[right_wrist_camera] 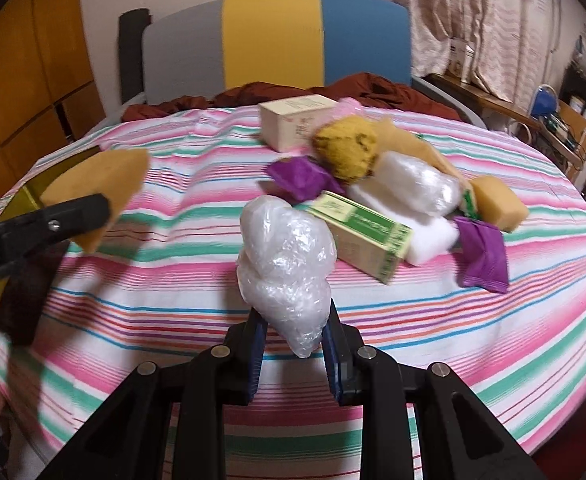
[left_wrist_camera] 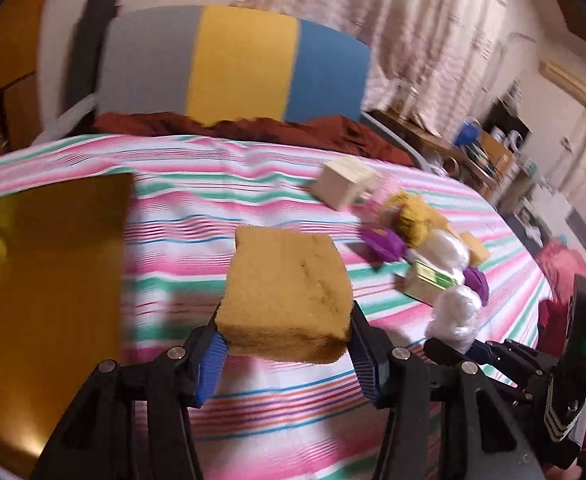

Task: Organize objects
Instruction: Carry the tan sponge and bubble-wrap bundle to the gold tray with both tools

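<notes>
The left claw (left_wrist_camera: 285,344) is clamped on a yellow sponge block (left_wrist_camera: 289,296), its blue pads pressing the block's two sides at about half spread, with the sponge lifted clear of the striped sheet (left_wrist_camera: 253,184). A yellow bin (left_wrist_camera: 53,240) lies to the left of that claw and just beside it, open toward the viewer, so the sponge most likely has to travel leftward and a little down; the left hand is plainly the nearer one to it. The right claw (right_wrist_camera: 295,344) is squeezed tight on the narrow lower end of a white plastic-wrapped bundle (right_wrist_camera: 285,256), whose long axis stands nearly upright out of the jaws. The pile still to sort, including a green-printed carton (right_wrist_camera: 361,236), purple packets (right_wrist_camera: 301,178) and a pale box (right_wrist_camera: 293,120), sits on the far right. The surface looks like a bed, with a grey, yellow and blue headboard (right_wrist_camera: 273,40) and curtains beyond.
</notes>
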`<state>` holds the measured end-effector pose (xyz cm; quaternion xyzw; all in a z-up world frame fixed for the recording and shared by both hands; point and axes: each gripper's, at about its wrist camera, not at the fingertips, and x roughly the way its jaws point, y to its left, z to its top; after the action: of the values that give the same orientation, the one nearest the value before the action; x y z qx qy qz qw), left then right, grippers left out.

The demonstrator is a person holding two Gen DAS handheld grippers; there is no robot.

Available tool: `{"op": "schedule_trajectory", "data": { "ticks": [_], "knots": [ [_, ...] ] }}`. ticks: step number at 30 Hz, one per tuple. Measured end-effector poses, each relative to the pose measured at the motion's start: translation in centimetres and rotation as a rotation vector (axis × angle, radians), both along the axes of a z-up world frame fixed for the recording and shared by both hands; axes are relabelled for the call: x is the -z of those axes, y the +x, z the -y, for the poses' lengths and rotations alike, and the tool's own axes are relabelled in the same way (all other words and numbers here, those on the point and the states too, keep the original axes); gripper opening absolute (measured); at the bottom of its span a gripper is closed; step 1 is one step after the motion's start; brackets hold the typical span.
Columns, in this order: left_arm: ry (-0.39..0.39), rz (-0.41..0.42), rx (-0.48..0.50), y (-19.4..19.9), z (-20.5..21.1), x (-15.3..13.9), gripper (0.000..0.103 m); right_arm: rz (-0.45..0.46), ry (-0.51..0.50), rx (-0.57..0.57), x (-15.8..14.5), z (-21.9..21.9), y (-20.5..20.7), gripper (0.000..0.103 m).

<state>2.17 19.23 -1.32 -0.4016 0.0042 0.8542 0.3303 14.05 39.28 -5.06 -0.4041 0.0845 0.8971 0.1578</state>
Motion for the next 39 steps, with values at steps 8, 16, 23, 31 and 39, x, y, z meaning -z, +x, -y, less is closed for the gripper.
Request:
{"op": "schedule_trajectory", "data": {
  "ticks": [8,16,23,31,39],
  "knots": [
    [-0.017,-0.018,-0.211,-2.2,9.5,-0.8,0.056,-0.043,-0.015,-0.112,-1.9,4.6,-1.4,0.026],
    [-0.048,0.037,-0.419,-4.6,17.8,1.0,0.056,-0.114,-0.06,-0.25,-4.7,9.6,-3.4,0.026],
    [-0.088,0.075,-0.492,-5.9,21.2,2.7,0.058,-0.131,-0.135,-0.422,-6.0,15.8,-6.1,0.026],
    [-0.14,0.119,-0.559,-6.8,22.7,3.7,0.065,-0.082,-0.155,-0.527,-4.9,21.3,-8.5,0.026],
    [-0.115,0.095,-0.593,-6.6,23.4,2.1,0.078,-0.033,-0.164,-0.55,-3.4,23.4,-10.5,0.028]
  ]
}}
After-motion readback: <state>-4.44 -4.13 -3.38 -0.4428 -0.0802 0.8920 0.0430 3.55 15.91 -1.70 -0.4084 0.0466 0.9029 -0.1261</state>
